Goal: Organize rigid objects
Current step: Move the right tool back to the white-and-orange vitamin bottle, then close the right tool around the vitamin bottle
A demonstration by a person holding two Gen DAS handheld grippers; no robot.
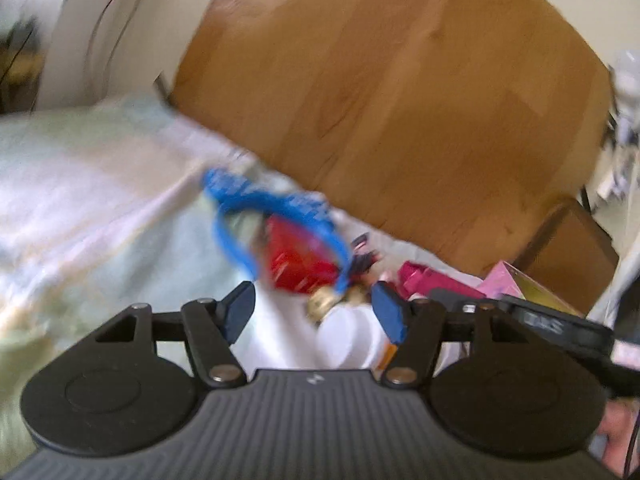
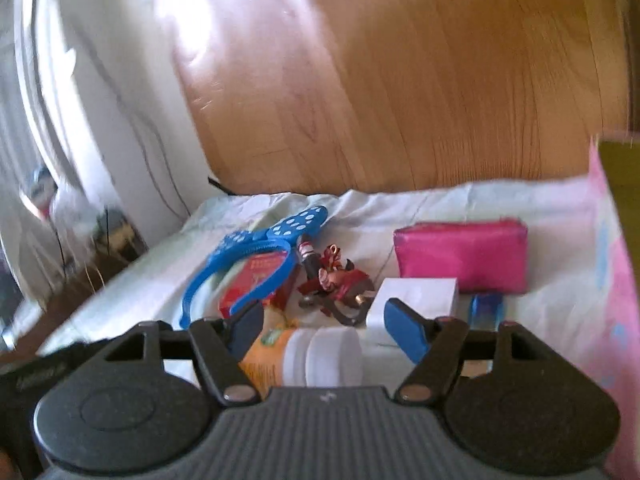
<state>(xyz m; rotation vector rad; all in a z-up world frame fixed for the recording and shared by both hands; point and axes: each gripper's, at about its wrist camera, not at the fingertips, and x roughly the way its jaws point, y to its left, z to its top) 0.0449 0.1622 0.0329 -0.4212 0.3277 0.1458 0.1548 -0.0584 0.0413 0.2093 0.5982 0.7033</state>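
Left hand-held gripper (image 1: 314, 312) open above blurred blue headband (image 1: 276, 216).

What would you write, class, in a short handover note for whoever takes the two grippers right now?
Left gripper: open, empty, above the pile.
Right gripper: open, empty, with the white-capped orange bottle lying between its fingers, not gripped.
On the sheet: blue dotted headband over the red box, a red figurine, white box, pink pouch, small blue item.
Done: nothing visibly sorted.
Left: everything; the bottle looks the likely first pick.
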